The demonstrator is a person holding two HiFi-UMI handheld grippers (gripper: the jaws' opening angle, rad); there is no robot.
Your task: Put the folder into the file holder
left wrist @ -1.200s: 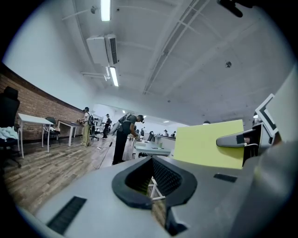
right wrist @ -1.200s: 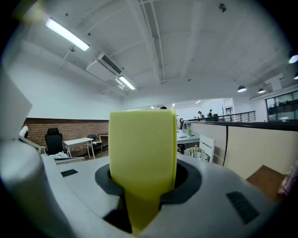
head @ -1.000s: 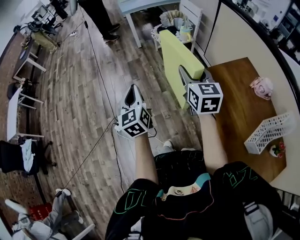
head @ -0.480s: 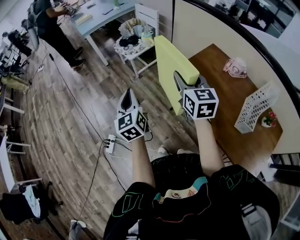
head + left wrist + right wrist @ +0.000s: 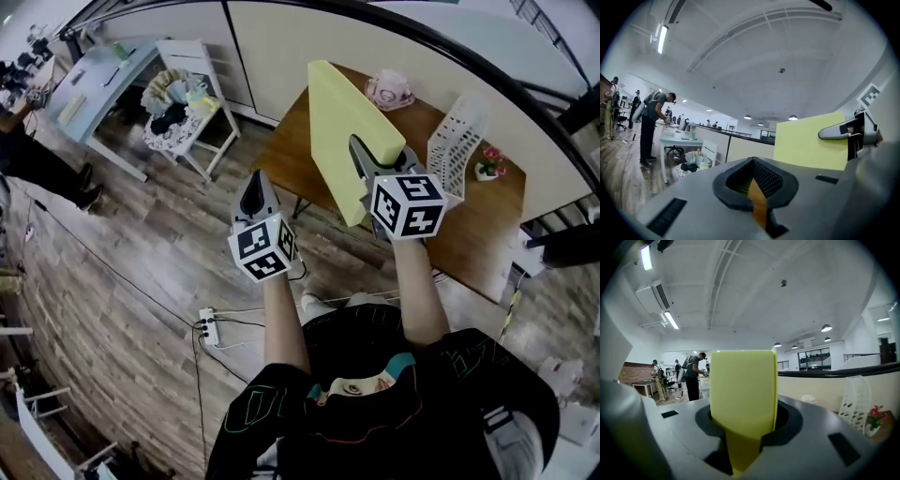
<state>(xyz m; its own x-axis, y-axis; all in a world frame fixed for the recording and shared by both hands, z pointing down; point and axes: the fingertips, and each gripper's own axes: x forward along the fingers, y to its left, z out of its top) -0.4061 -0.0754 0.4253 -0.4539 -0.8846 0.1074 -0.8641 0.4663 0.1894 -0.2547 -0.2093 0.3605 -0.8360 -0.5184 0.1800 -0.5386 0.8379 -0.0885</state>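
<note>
The left gripper (image 5: 256,187) hangs over the floor (image 5: 141,281), jaws seemingly pressed together on nothing. The right gripper (image 5: 366,155) pinches the yellow folder (image 5: 336,122) upright above the bench (image 5: 478,234). Farther off stands the white file holder (image 5: 457,141).

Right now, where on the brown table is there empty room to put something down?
Two bare patches: the left end of the table, beside the held yellow folder, and the near strip in front of the white file holder. The far edge is crowded: a pink thing, the file holder, a small flower pot.
</note>
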